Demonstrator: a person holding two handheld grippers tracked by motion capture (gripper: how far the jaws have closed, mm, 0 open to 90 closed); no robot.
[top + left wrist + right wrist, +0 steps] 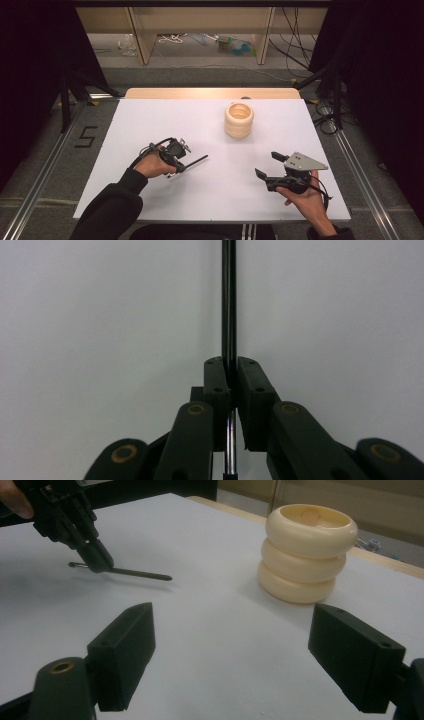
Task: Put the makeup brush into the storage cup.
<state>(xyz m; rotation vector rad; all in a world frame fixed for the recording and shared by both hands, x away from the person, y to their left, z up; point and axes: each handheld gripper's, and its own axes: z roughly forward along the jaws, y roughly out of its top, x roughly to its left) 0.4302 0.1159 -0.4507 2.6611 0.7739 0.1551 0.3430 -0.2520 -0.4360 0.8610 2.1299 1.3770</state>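
My left tool (184, 165) is clenched on a thin black rod (196, 161); my right tool (268, 165) is released near the stacked rings (239, 120).

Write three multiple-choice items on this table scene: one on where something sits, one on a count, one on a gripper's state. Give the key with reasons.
1. Where does the cream ring stack stand on the white table?
A. at the near edge, between the hands
B. toward the far side, ahead of both grippers
C. under the left gripper

2. How many rings make up the stack?
A. one
B. three
C. five

3. What is the left gripper doing?
A. clamping a thin dark rod
B. standing open
C. gripping a ring

Key: B, the high view shows the stack beyond both hands; B, three rings show in the right gripper view; A, the jaws press the rod from both sides, while the right gripper stands open.
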